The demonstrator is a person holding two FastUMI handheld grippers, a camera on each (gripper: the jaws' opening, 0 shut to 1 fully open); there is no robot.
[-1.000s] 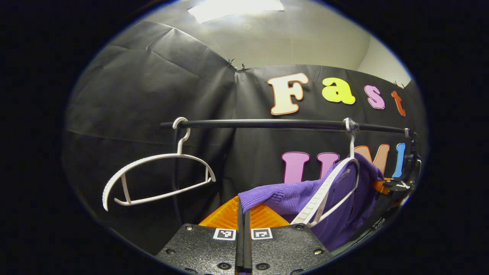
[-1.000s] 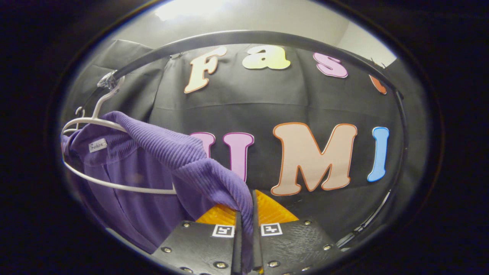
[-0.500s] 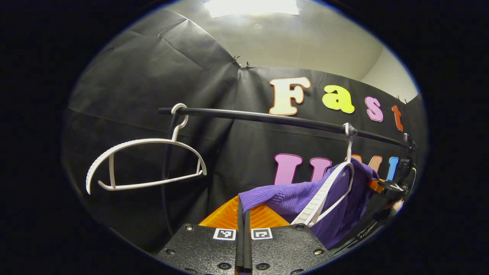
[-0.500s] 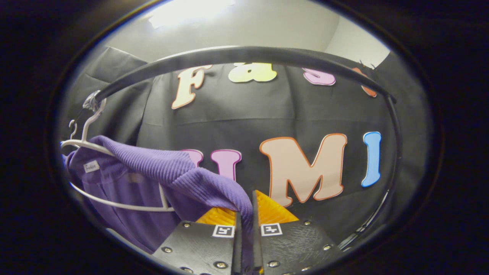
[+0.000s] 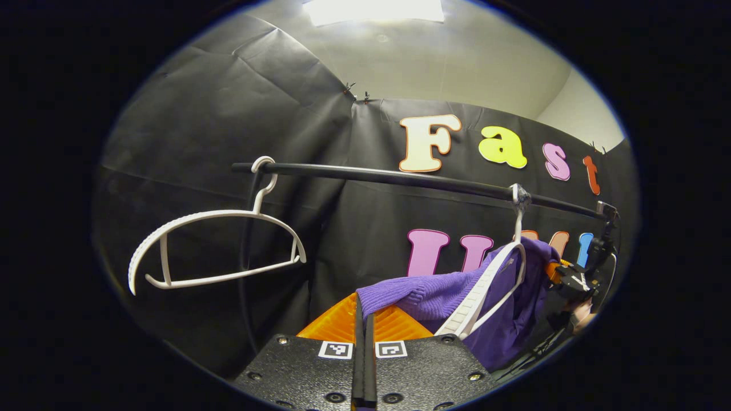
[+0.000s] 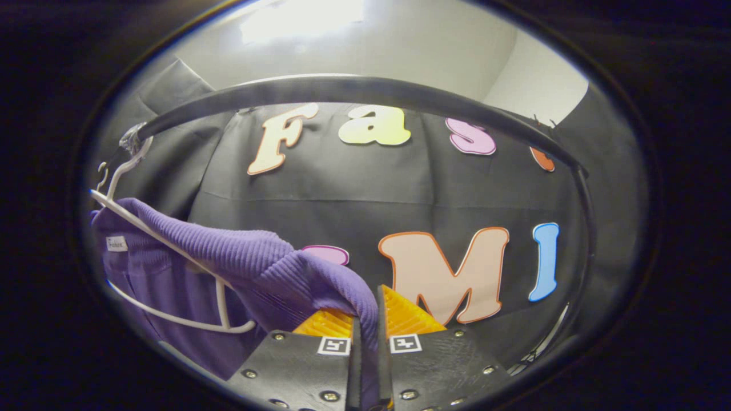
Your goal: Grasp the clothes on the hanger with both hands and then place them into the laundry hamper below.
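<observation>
A purple knit sweater [image 5: 434, 294] hangs on a white hanger [image 5: 485, 285] on the black rail [image 5: 400, 177]. My left gripper [image 5: 364, 314] is shut on the sweater's near shoulder, and the fabric runs from its fingers up to the hanger. In the right gripper view, my right gripper [image 6: 368, 311] is shut on the other shoulder of the sweater [image 6: 245, 262]. The cloth stretches left to the tilted hanger [image 6: 123, 166] under the rail [image 6: 354, 90]. In the left gripper view, the right gripper [image 5: 571, 279] and a hand [image 5: 582, 313] show beyond the sweater at the far right.
An empty white hanger [image 5: 217, 216] hangs at the rail's left end in the left gripper view. The rail's right end bends down into an upright post [image 6: 588, 228]. Black cloth walls close in behind, with a ceiling light [image 5: 374, 10] overhead.
Both grippers stay shut on the sweater. In the right gripper view the hanger has tilted steeply and the cloth is drawn lower and farther off it. The left gripper view has shifted slightly.
</observation>
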